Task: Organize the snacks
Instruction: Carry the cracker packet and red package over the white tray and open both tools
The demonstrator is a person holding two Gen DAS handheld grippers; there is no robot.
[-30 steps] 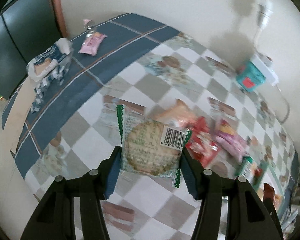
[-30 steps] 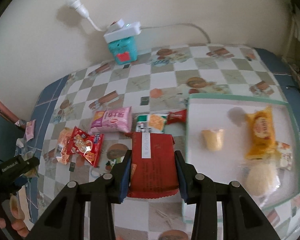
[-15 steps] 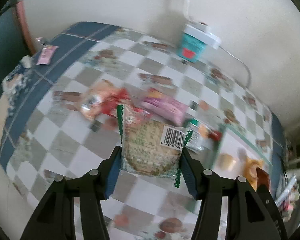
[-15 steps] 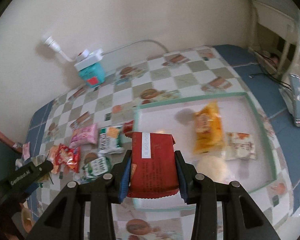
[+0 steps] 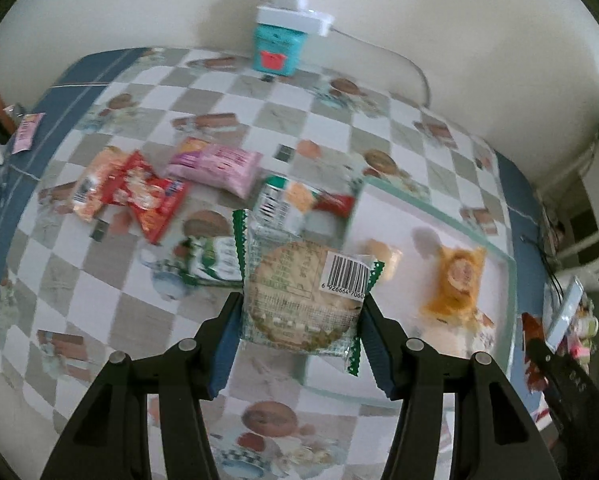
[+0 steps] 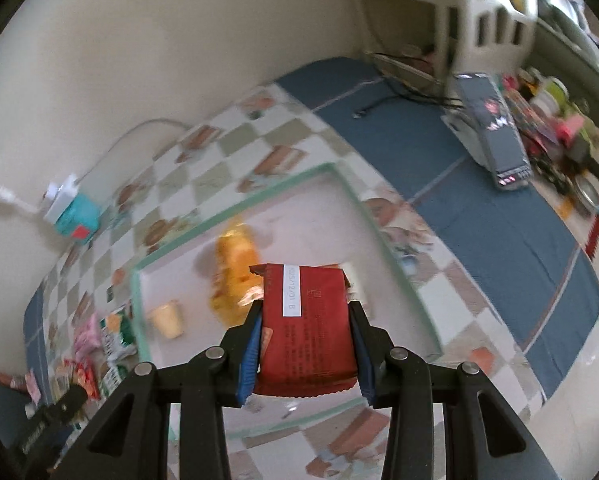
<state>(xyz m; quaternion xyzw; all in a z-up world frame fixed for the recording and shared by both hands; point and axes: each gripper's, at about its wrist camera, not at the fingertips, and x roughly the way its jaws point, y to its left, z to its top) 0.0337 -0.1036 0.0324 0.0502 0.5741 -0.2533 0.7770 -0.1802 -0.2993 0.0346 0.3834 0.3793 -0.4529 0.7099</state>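
Note:
My left gripper [image 5: 299, 320] is shut on a clear green-edged cracker packet [image 5: 299, 296] and holds it above the table, just left of the white tray [image 5: 439, 216]. My right gripper [image 6: 305, 332] is shut on a red snack packet [image 6: 307, 328] and holds it above the same tray [image 6: 335, 168]. In the tray lie an orange packet [image 5: 455, 280] and a small pale cup snack [image 5: 379, 252]. Loose snacks lie left of the tray: a pink packet [image 5: 215, 164], a red packet [image 5: 143, 196] and green-white packets [image 5: 207, 260].
A teal box with a white power adapter [image 5: 279, 44] stands at the wall. A grey device [image 6: 491, 124] and clutter sit on the blue cloth right of the tray. The table edge runs along the front.
Both grippers have swung to the right with their packets. The left now looks at the tray's left edge; the right has moved from the tray's left side to over the tray.

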